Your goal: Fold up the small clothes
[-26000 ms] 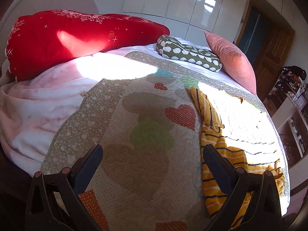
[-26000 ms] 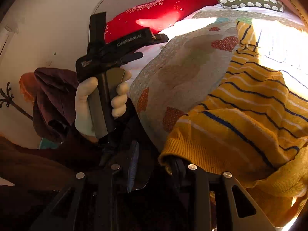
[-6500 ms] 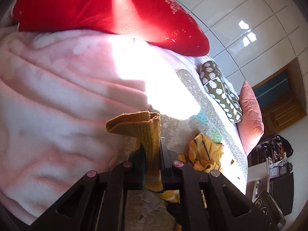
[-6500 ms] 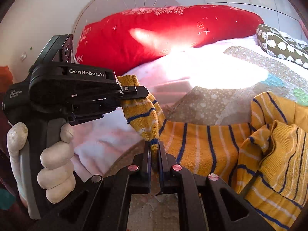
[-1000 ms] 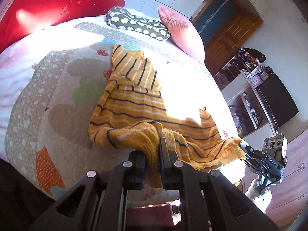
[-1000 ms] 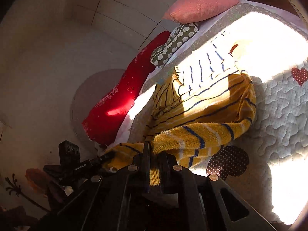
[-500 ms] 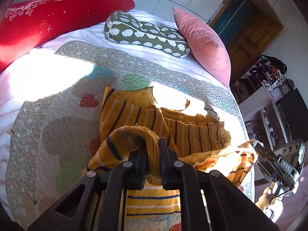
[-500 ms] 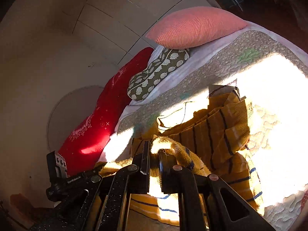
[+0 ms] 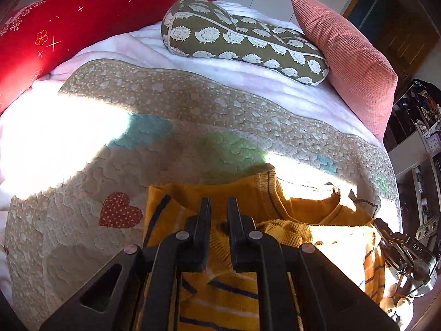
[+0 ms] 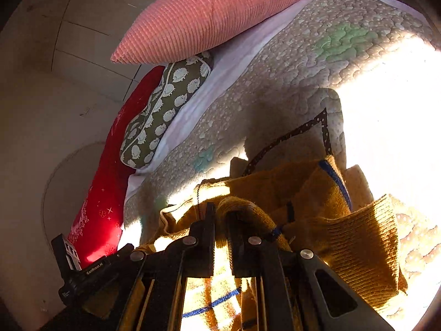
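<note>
a bed [image 9: 248,63] filled both views, its white sheet under a quilted cover [image 9: 171,127] patched with hearts and pale shapes, half in hard sunlight. along the far edge lay a long red pillow [image 9: 82,19], a pink ribbed cushion [image 9: 347,55] and an olive bolster [image 9: 242,38] printed with hedgehogs, the bolster touching the cushion. the yellow striped sweater [image 9: 303,212] lay on the cover at the near side, its neckline facing the pillows and its lower part doubled up over itself toward that neckline. the left gripper [image 9: 219,207] was pinched nearly shut on a fold of the knit, jaws pointing steeply down at the sweater's left side. the right gripper [image 10: 220,212] was likewise clamped on a bunched yellow edge; glare washed out that fold, so probably the hem. each tool showed at the edge of the other's view.
</note>
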`<action>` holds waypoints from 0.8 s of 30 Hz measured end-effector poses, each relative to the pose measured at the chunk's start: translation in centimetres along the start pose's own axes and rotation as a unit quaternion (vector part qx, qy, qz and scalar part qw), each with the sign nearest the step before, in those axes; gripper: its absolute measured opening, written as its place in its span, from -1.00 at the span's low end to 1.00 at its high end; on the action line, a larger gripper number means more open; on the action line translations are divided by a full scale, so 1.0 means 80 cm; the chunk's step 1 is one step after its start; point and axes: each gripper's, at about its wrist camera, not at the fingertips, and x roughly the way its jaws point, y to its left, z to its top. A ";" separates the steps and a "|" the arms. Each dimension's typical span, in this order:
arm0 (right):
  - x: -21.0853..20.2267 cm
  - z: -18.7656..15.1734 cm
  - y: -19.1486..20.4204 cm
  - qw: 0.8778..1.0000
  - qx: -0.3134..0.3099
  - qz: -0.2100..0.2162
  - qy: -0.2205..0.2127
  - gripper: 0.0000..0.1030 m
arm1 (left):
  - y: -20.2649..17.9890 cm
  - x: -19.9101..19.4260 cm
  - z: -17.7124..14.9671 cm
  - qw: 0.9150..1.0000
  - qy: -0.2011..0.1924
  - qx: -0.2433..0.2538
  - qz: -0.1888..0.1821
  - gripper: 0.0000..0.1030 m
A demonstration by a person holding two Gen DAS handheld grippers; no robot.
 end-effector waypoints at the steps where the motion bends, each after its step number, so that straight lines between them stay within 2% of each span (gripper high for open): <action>1: 0.005 0.002 -0.001 1.000 -0.002 -0.010 0.002 -0.82 | 0.003 0.002 0.000 1.000 0.002 -0.004 0.000 -0.79; 3: 0.015 0.008 -0.003 0.999 -0.011 -0.034 0.011 -0.81 | 0.011 -0.002 -0.002 1.000 0.005 -0.013 -0.013 -0.76; 5: 0.021 0.016 -0.002 0.998 -0.022 -0.045 0.023 -0.80 | 0.020 -0.012 -0.007 1.000 0.001 -0.019 -0.021 -0.55; 6: 0.021 0.019 -0.002 0.998 -0.021 -0.043 0.027 -0.78 | 0.025 -0.018 -0.009 1.000 -0.003 -0.021 -0.021 -0.41; 8: 0.013 0.029 -0.001 0.999 -0.010 -0.025 0.025 -0.69 | 0.034 -0.032 -0.013 0.999 -0.012 -0.022 -0.020 -0.35; 10: 0.001 0.038 0.001 1.000 0.007 0.008 0.017 -0.33 | 0.043 -0.044 -0.016 0.999 -0.017 -0.023 -0.018 -0.34; 11: -0.006 0.041 0.002 1.000 0.015 0.021 0.011 0.14 | 0.047 -0.050 -0.018 0.999 -0.021 -0.026 -0.016 -0.34; 12: -0.015 0.044 0.004 1.000 0.018 0.021 -0.002 0.52 | 0.051 -0.056 -0.021 0.999 -0.024 -0.028 -0.015 -0.34; 13: -0.026 0.047 0.007 0.999 0.017 0.017 -0.021 0.59 | 0.054 -0.062 -0.024 0.999 -0.027 -0.029 -0.013 -0.32; 14: -0.036 0.048 0.009 0.999 0.016 0.019 -0.033 0.59 | 0.055 -0.066 -0.028 0.999 -0.028 -0.029 -0.012 -0.30; 16: -0.047 0.046 0.011 0.999 0.019 0.033 -0.029 0.59 | 0.054 -0.072 -0.042 0.999 -0.032 -0.019 -0.006 -0.26; 21: -0.049 -0.001 0.023 0.998 -0.020 0.054 0.020 0.59 | 0.033 -0.053 -0.082 0.999 -0.016 0.039 0.008 -0.25; 24: -0.034 -0.035 0.025 0.996 -0.042 0.059 0.059 0.59 | 0.034 -0.028 -0.094 0.996 -0.005 0.049 0.077 -0.25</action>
